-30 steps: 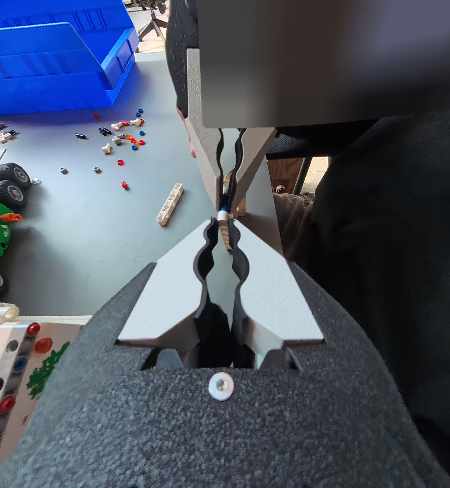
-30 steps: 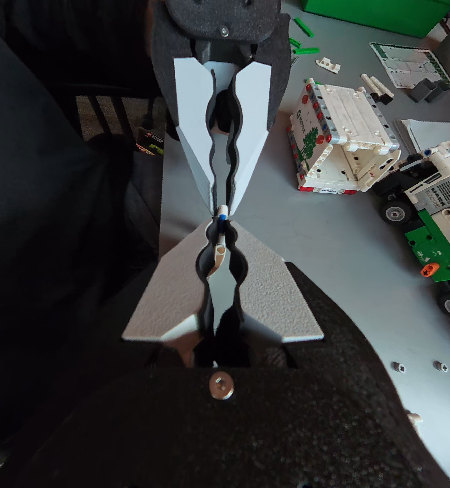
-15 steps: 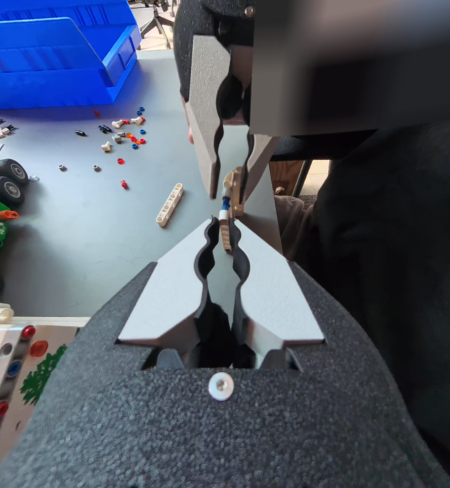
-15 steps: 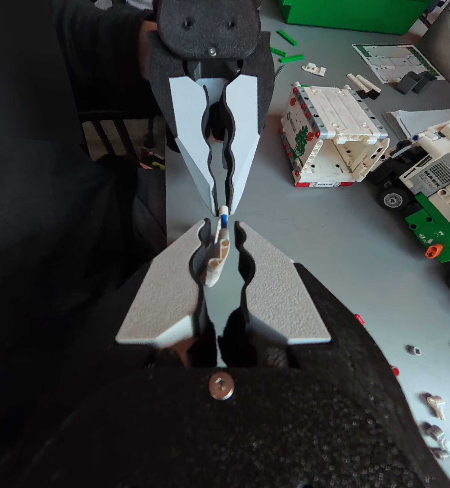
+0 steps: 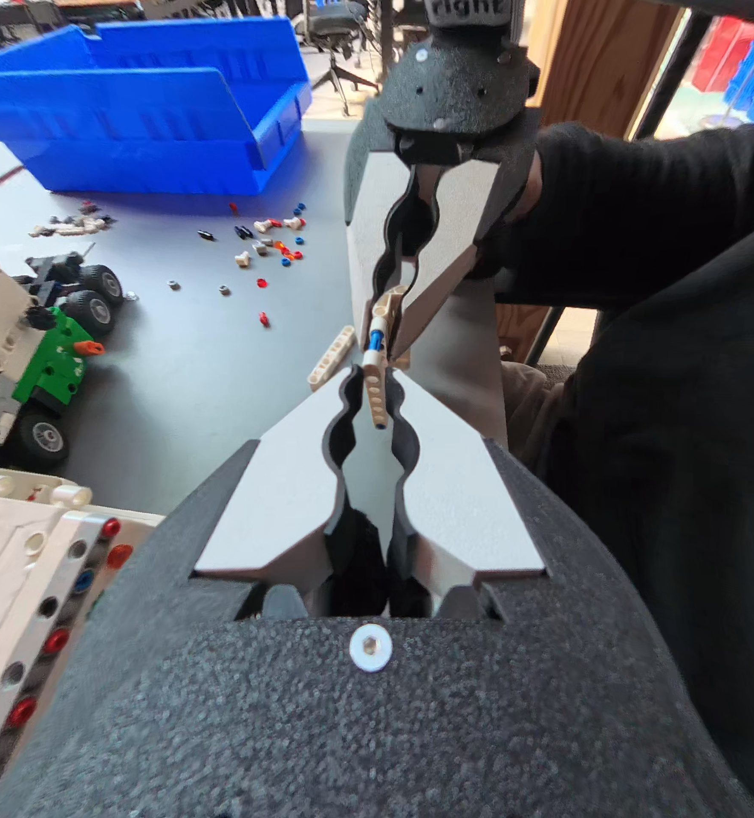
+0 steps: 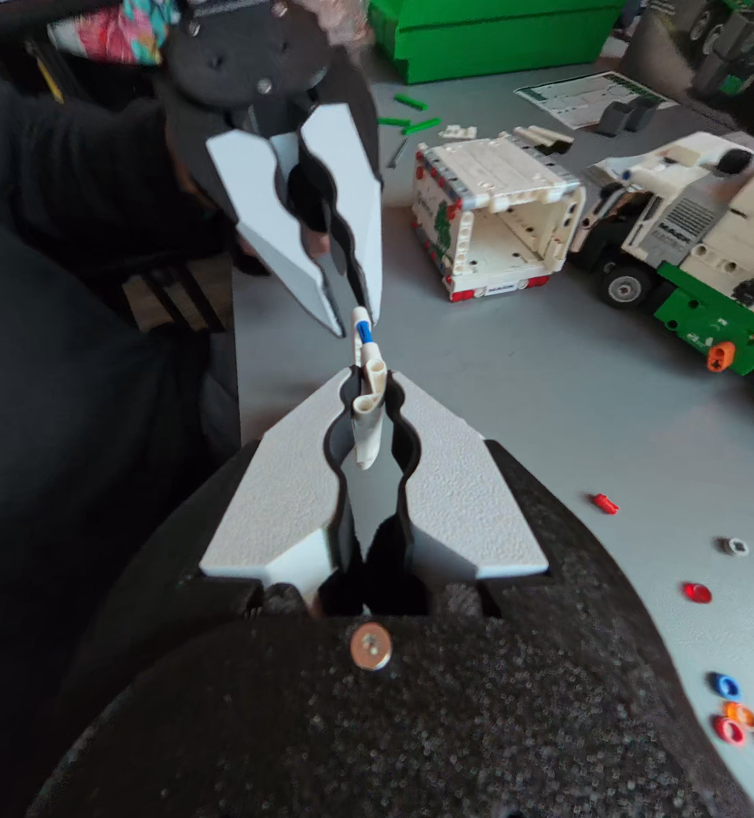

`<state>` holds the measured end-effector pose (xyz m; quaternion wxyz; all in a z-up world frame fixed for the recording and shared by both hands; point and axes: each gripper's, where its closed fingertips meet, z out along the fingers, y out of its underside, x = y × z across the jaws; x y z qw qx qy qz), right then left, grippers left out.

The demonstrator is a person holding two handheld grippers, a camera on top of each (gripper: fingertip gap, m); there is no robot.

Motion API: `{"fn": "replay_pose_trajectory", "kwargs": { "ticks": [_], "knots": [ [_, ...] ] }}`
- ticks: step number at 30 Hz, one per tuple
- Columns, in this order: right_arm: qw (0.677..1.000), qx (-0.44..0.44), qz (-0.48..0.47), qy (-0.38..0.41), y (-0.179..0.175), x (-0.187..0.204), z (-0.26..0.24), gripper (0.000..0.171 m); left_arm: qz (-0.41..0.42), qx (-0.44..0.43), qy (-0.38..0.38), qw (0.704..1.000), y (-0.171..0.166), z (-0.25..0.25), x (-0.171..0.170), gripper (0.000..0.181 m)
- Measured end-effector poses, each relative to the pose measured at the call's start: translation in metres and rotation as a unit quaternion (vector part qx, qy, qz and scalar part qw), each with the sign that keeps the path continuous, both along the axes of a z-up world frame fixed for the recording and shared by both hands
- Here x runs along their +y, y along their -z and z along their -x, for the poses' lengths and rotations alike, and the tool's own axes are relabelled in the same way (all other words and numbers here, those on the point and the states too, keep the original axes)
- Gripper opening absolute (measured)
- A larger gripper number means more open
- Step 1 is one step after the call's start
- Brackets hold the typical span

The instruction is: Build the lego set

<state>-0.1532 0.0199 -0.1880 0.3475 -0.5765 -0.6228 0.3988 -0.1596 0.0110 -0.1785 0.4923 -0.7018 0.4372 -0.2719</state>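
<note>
While the white truck [image 6: 676, 230] and its white cargo box [image 6: 494, 212] stand mostly built beyond the right gripper [image 6: 368, 376], loose pins remain (many small ones). Both grippers, the left gripper [image 5: 373, 376] too, clamp one pinned beam assembly [image 5: 377, 354] between their tips.

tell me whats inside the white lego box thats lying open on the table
The white lego box looks hollow: bare pale inner walls and floor with small holes, no loose parts visible. Its deeper far corner is hidden.

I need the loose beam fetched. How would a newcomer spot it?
Start at the blue bin on the grey table. Go past the scattered small pins toward the grippers: the cream beam lies alone, long, with a row of holes.
</note>
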Motion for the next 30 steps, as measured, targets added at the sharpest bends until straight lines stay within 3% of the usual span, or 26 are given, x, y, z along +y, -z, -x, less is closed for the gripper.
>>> {"fn": "replay_pose_trajectory", "kwargs": {
  "ticks": [2,4,6,10,16,20,30],
  "knots": [
    [0.991,0.077,0.088,0.072,-0.025,0.022,0.005,0.009,-0.024,-0.007,-0.045,0.999,-0.009,0.007,0.011,0.030],
    [0.960,0.161,0.192,0.123,-0.046,0.037,0.007,0.009,-0.069,0.026,-0.105,0.992,-0.012,0.015,0.025,0.048],
    [0.935,0.204,0.245,0.156,-0.050,0.042,0.011,0.009,-0.108,0.042,-0.164,0.980,-0.018,0.020,0.035,0.046],
    [0.930,0.217,0.240,0.176,-0.049,0.032,0.022,0.009,-0.143,0.032,-0.216,0.965,-0.030,0.022,0.038,0.038],
    [0.935,0.197,0.218,0.199,-0.046,0.025,0.030,0.009,-0.174,0.066,-0.239,0.953,-0.029,0.020,0.038,0.037],
    [0.923,0.197,0.259,0.204,-0.043,0.022,0.032,0.009,-0.198,0.094,-0.251,0.943,-0.030,0.021,0.038,0.034],
    [0.927,0.186,0.263,0.192,-0.044,0.018,0.031,0.010,-0.200,0.111,-0.250,0.941,-0.031,0.018,0.035,0.030]
  ]
}}
